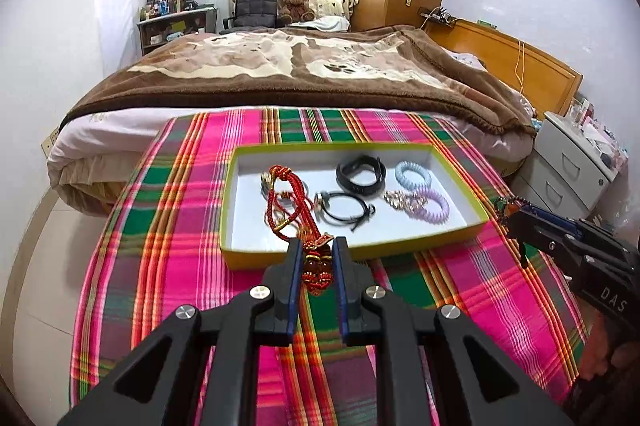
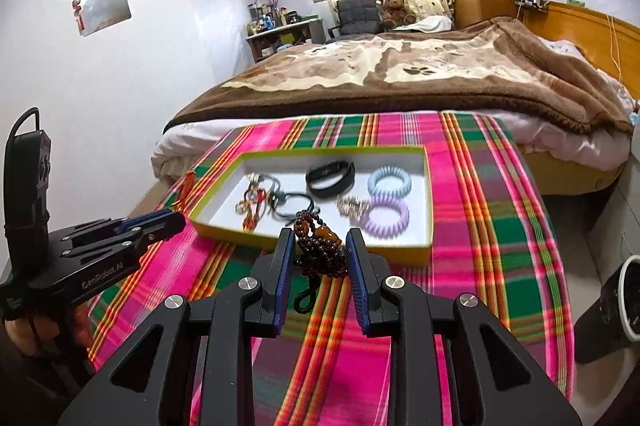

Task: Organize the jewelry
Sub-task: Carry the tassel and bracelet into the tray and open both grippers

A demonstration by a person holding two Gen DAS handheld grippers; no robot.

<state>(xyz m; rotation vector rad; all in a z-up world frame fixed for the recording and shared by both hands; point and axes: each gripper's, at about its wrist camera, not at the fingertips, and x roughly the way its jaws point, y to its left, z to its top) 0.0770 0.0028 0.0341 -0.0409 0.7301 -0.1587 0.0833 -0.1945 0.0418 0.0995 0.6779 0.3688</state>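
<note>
The left gripper [image 1: 316, 252] has its fingers [image 1: 294, 278] drawn in narrowly around the beaded knot end of a red cord necklace [image 1: 294, 203], gripping it near the fingertips. From the grip point the red cord runs toward 11 o'clock in the left wrist view, over the near wall of the tray [image 1: 288, 260] and onto the tray floor. The right gripper [image 2: 318, 246] has its fingers [image 2: 360, 278] closed partway on a bunched strand of dark brown beads [image 2: 320, 254] carrying an amber pendant; a dark cord loop hangs below the bunch at 6 o'clock. In the left wrist view the right gripper appears at 3 o'clock, just past the right end of the tray. The tray is a shallow rectangular box with a yellow-green rim and a white floor, set on the counter [image 1: 192, 226], which is covered by a pink, green and orange plaid cloth. Inside the tray: a black wristband [image 1: 360, 173] at 12 o'clock, a black cord bracelet [image 1: 344, 207] near the middle, a light blue coil band [image 1: 414, 175] at 2 o'clock, a lilac coil band [image 1: 434, 205] at 4 o'clock touching a pale beaded bracelet [image 1: 400, 199], and a small cluster of metal rings at 9 o'clock, partly hidden under the red cord. A bed with a brown blanket [image 1: 304, 65] lies beyond the counter at 12 o'clock.
</note>
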